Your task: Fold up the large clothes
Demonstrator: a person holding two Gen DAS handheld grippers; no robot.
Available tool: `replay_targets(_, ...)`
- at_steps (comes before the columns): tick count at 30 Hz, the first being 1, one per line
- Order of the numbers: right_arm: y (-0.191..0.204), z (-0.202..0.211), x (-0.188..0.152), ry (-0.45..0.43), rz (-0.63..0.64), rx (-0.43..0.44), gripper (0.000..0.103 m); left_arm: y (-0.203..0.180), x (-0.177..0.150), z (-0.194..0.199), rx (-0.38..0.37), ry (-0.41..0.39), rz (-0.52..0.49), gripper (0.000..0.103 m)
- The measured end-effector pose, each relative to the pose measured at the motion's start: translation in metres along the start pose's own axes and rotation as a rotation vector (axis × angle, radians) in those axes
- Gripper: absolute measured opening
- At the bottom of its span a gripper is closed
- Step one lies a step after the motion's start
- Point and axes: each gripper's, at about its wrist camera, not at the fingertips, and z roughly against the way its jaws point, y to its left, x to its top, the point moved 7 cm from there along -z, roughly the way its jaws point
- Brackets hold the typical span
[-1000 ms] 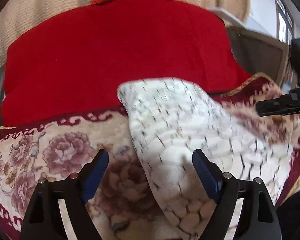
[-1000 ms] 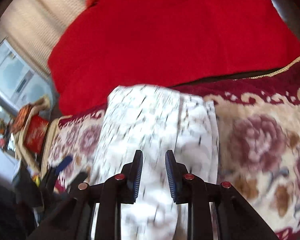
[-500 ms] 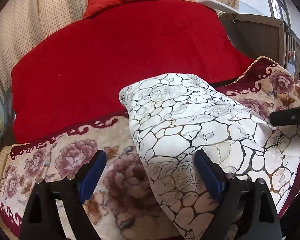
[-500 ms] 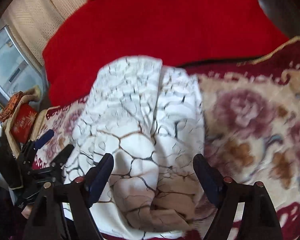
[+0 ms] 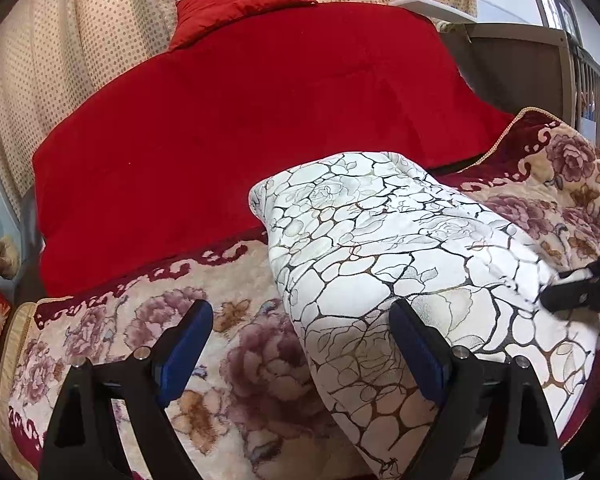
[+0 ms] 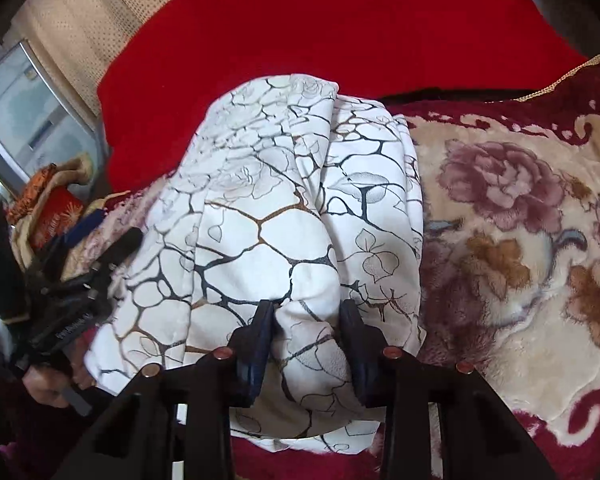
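A white garment with a dark crackle-and-leaf print [image 5: 400,240] lies folded in a thick bundle on a floral blanket [image 5: 120,328]. My left gripper [image 5: 298,312] stands open over the bundle's near left edge, cloth under its right finger only. In the right wrist view the same garment [image 6: 268,208] fills the middle. My right gripper [image 6: 306,312] is closing, and its pads pinch a bulging fold at the near edge. The right gripper [image 5: 580,292] also shows at the bundle's right side, and the left gripper [image 6: 84,248] at its left.
A red quilt [image 5: 240,120] covers the bed behind the garment, with a dotted beige curtain [image 5: 80,32] beyond. A wooden frame [image 5: 520,64] stands back right. A red box [image 6: 52,216] and fabric clutter sit off the bed's left. A hand [image 6: 48,384] holds the left gripper.
My right gripper opened wide, sank toward the garment's near edge and closed on a fold there. The left gripper stayed open in place, its view tipping slightly.
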Motion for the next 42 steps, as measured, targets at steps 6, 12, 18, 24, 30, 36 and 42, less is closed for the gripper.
replay_targets(6, -0.002, 0.024, 0.017, -0.1, -0.041, 0.072, 0.051, 0.009, 0.007, 0.008, 0.017, -0.033, 0.044, 0.09)
replay_targets(12, -0.004, 0.073, 0.035, -0.33, -0.08, 0.14, 0.084, 0.017, 0.01, 0.014, 0.034, -0.048, 0.067, 0.09)
replay_targets(18, -0.002, 0.063, 0.036, -0.35, -0.1, 0.186, 0.084, 0.023, 0.009, 0.014, 0.046, -0.042, 0.078, 0.09)
replay_targets(24, -0.004, 0.058, 0.037, -0.322, -0.113, 0.192, 0.084, 0.024, 0.007, 0.013, 0.048, -0.03, 0.08, 0.09)
replay_targets(30, -0.016, 0.048, 0.047, -0.277, -0.135, 0.188, 0.084, 0.022, 0.006, 0.009, 0.048, -0.019, 0.074, 0.09)
replay_targets(36, -0.02, 0.041, 0.063, -0.268, -0.116, 0.183, 0.084, 0.018, 0.007, 0.004, 0.048, -0.008, 0.064, 0.09)
replay_targets(42, -0.03, 0.03, 0.073, -0.256, -0.139, 0.199, 0.084, 0.012, 0.007, -0.003, 0.051, 0.006, 0.05, 0.09)
